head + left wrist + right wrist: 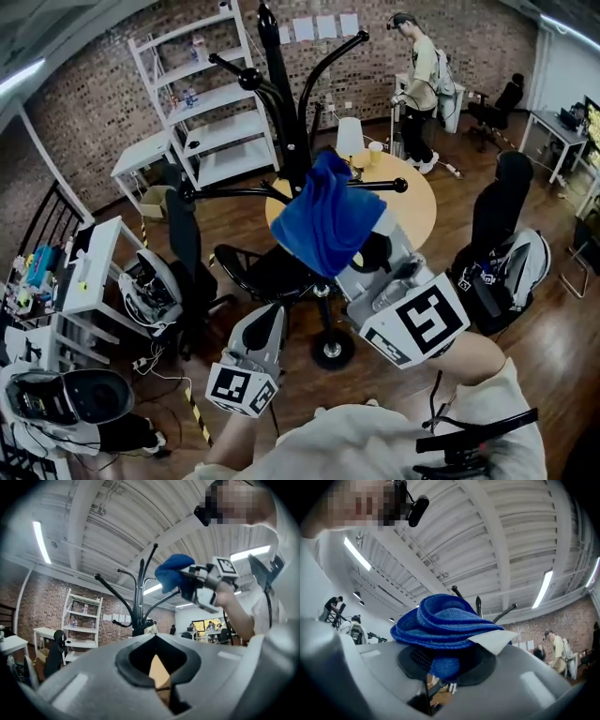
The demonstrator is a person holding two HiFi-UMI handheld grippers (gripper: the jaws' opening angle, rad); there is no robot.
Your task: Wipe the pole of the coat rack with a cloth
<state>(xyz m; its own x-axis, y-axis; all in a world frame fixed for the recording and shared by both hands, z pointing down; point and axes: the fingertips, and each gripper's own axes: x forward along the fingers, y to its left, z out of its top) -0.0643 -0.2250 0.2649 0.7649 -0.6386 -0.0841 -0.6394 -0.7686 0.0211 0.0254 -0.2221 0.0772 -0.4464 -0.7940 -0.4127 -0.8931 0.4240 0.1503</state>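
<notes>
Brick wall closes the far side of the room, and a dark wooden floor runs toward the near edge. At the middle stands the black coat rack, its round foot on the floor and its pole rising straight up, with curved arms branching off left and right. A white shelf unit stands against the wall, far and to the left. Just behind the rack, to the right, is a round wooden bench, and a black office chair sits further right. A person stands far back on the right.

The blue cloth hangs bunched against the pole, about halfway up it and just below where two arms spread sideways; it covers that stretch of the pole in the head view. The right claw comes in from the near right and is clamped on the cloth: in the right gripper view the blue folds are pinched between the jaws and heap up above them, with a white tag sticking out to the right. The left claw is held lower, near and to the left of the pole, clear of both rack and cloth. Its jaws are together with nothing between them. A small cup stands on the bench's far side.
</notes>
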